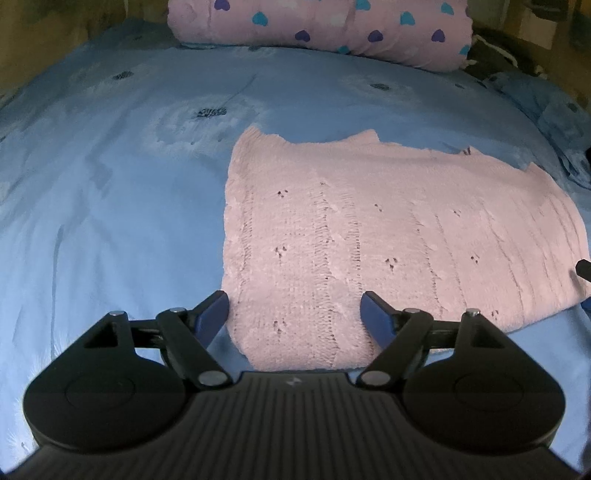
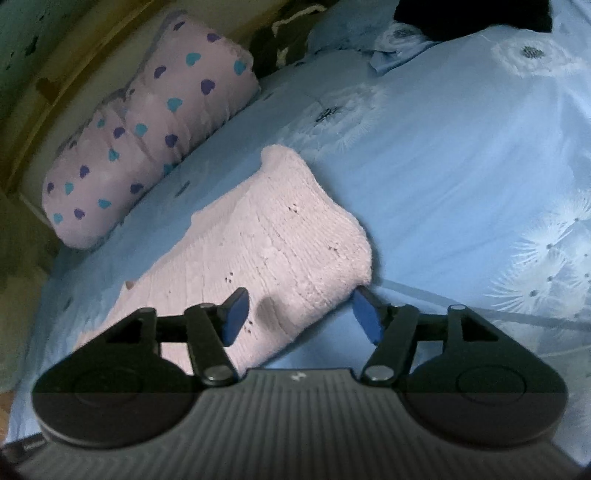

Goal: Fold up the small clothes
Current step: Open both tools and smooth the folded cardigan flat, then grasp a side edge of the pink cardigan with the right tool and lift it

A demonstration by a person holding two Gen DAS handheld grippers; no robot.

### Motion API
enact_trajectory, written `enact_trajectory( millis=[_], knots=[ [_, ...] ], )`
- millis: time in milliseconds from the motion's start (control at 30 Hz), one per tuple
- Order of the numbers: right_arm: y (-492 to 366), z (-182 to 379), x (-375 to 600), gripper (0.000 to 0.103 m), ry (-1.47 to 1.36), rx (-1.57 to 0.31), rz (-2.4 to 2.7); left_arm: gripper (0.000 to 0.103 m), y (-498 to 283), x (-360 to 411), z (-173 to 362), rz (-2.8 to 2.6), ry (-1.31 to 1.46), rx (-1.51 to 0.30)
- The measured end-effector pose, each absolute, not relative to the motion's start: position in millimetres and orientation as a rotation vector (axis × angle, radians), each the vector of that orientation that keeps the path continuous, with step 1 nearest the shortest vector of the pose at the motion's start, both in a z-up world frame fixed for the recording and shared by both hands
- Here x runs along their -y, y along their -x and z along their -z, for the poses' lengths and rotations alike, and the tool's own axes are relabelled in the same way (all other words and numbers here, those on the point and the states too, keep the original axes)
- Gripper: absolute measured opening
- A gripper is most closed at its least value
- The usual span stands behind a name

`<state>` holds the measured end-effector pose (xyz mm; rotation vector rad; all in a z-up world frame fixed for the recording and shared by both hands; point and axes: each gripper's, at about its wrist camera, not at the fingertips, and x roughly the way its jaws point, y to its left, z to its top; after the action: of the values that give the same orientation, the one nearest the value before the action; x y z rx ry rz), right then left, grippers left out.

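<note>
A pink knitted garment (image 1: 369, 236) lies flat and folded on the blue bedsheet (image 1: 110, 206). My left gripper (image 1: 295, 314) hovers over the garment's near left corner, jaws wide open, blue pads (image 1: 216, 314) clear of the knit. In the right wrist view the same pink garment (image 2: 266, 243) runs away to the upper left. My right gripper (image 2: 299, 314) stands open over its near right corner, and neither pad (image 2: 236, 317) presses on the fabric. A dark tip of the right gripper shows at the right edge of the left wrist view.
A pink pillow with blue and purple hearts (image 1: 325, 29) lies along the head of the bed, also the pillow (image 2: 147, 129) at upper left. Dark clothing (image 2: 472, 14) and a rumpled blue cover (image 1: 546, 110) sit at the far right. A wooden bed frame (image 2: 22, 122) borders the pillow.
</note>
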<state>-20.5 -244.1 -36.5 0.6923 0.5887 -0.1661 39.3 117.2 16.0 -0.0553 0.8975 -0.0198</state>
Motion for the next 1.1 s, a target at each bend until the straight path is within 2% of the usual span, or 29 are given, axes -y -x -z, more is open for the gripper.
enact_trajectory(
  millis=[367, 1100],
  knots=[
    [35.2, 46.4, 223.0, 0.07, -0.766, -0.52, 0.137, 0.083, -42.1, -112.0, -12.6, 0.008, 0.025, -0.896],
    [-14.6, 59.0, 244.4, 0.069, -0.852, -0.351, 0.194, 0.087, -46.0, -114.6, -9.8, -0.002, 0.042, -0.904]
  ],
)
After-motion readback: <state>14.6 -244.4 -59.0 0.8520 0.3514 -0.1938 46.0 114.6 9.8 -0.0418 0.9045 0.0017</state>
